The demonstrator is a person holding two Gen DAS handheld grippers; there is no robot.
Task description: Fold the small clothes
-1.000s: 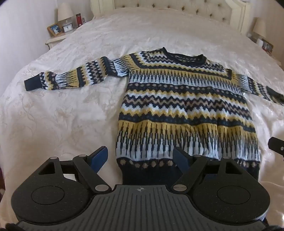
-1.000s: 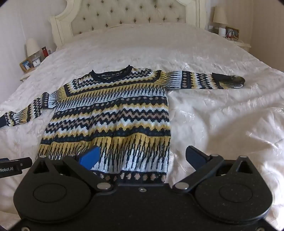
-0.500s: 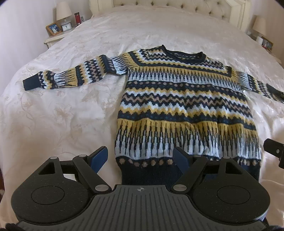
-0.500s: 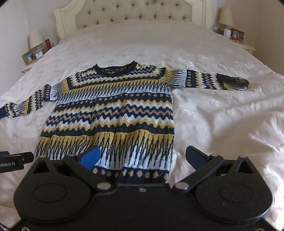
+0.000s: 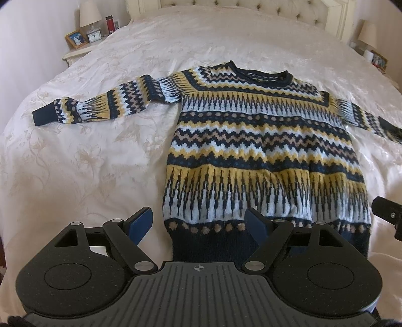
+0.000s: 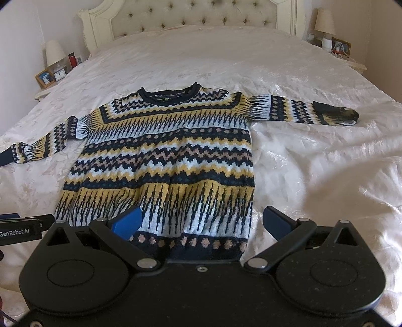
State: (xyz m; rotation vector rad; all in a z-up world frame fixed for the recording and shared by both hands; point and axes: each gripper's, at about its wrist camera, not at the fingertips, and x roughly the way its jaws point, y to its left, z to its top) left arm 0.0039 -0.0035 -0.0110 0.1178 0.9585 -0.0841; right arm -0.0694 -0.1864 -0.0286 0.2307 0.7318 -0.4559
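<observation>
A knitted sweater [image 5: 263,151] [image 6: 165,161] in navy, yellow, pale blue and tan bands lies flat on the bed, neck toward the headboard, both sleeves spread out sideways. My left gripper [image 5: 199,221] hovers open over the hem's lower left corner, nothing between its blue pads. My right gripper [image 6: 201,222] is open too, above the hem's lower right corner, one pad over the knit and one over the bedspread. The right sleeve's cuff [image 6: 334,115] is partly turned back. Each gripper shows at the edge of the other's view.
The cream patterned bedspread [image 5: 88,163] [image 6: 314,163] covers a wide bed with a tufted headboard [image 6: 191,15]. Nightstands with lamps, a clock and photo frames stand on both sides [image 5: 85,37] [image 6: 334,45].
The right view has tilted up a little, so the sweater sits slightly lower and the headboard shows more. The left view shifted only slightly. Both grippers stay open; the sweater has not moved.
</observation>
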